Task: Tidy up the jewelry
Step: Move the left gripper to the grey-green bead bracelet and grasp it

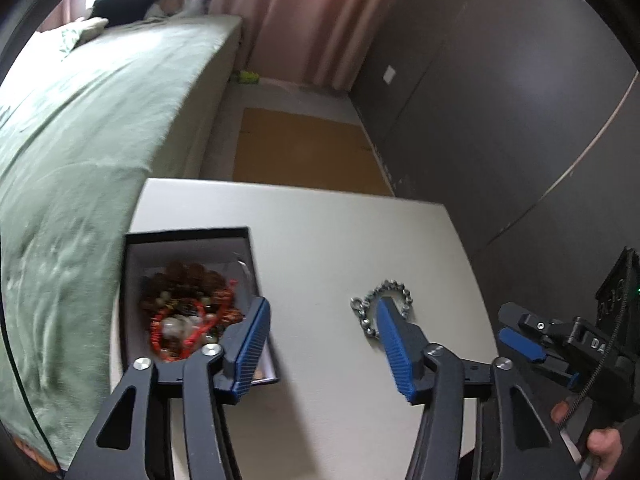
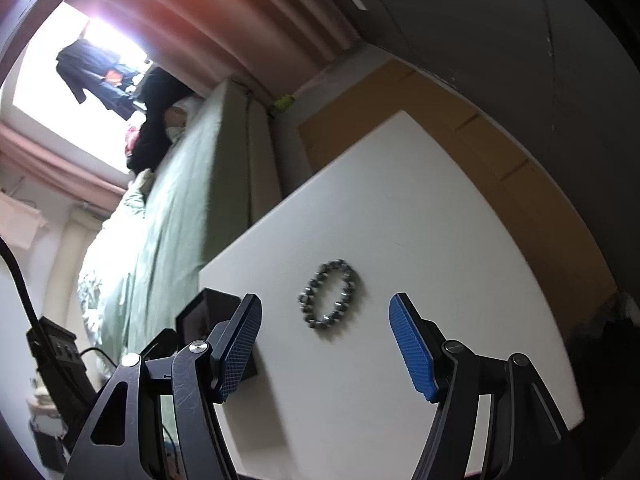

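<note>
The left wrist view looks down into the black box, which sits at the left edge of the white bench: it holds a tangle of brown and red beaded jewelry. The right wrist view sees only the box's dark outer corner, not its contents. It does show the silver bead bracelet whole, a closed ring lying flat on the bare bench, well apart from the box. In the left view the bracelet is partly hidden behind one blue finger pad.

The left gripper hangs above the bench with its jaws spread wide, one finger over the box's right wall, the other over the bracelet; it holds nothing. The right gripper is also spread wide and empty, its fingers either side of the bracelet in its own view. It also shows at the right edge of the left view, beyond the bench's side.

A bed with a green cover runs alongside the bench. Flat cardboard lies on the floor beyond, with pink curtains and a grey wall behind. The right view adds a bright window with dark clothes hanging in front of it.
</note>
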The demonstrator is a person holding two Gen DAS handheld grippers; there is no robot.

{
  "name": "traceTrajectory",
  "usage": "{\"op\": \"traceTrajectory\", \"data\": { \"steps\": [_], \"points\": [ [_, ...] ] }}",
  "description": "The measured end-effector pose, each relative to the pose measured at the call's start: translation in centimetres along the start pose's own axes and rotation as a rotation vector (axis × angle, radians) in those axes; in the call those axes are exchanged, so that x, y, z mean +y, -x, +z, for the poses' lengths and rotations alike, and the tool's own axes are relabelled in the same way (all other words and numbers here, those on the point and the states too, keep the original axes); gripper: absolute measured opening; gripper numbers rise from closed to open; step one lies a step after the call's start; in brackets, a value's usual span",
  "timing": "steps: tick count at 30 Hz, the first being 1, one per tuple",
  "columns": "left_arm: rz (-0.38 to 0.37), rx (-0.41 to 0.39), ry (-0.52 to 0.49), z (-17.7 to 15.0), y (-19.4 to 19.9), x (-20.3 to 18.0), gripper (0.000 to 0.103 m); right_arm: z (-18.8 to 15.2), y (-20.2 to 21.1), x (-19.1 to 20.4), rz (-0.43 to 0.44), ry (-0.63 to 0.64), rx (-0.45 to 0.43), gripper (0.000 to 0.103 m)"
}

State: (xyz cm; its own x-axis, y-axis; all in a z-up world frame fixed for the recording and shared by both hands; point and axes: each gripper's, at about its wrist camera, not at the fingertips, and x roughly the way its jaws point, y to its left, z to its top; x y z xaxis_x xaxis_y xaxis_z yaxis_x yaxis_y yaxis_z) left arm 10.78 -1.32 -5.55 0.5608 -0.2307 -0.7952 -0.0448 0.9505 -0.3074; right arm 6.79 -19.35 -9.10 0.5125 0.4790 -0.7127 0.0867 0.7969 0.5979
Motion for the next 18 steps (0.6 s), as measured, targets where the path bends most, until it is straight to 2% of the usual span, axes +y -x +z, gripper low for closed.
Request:
{"op": "traceTrajectory", "data": {
  "steps": [1, 7, 12, 18],
  "points": [
    [0.002, 0.019, -0.008, 0.1, -0.6, -0.5, 0.048, 0.0, 0.0, -0.4, -0.005, -0.009, 0.008, 0.067],
    [0.016, 0.115, -0.072, 0.0, -3.9, -3.4, 0.039, 0.2, 0.6, -2.5, -0.032, -0.062, 0.021, 0.067],
    [0.029, 0.193, -0.085, -0.3, -6.6, -5.0, 0.039, 0.6, 1.1, -4.2, -0.05, -0.107, 0.022, 0.067],
    [0.102, 0.249, -0.099, -0.9, -9.9, -5.9, 0.038, 0.9, 0.8, -5.4, -0.07, -0.146, 0.04, 0.067]
  ]
}}
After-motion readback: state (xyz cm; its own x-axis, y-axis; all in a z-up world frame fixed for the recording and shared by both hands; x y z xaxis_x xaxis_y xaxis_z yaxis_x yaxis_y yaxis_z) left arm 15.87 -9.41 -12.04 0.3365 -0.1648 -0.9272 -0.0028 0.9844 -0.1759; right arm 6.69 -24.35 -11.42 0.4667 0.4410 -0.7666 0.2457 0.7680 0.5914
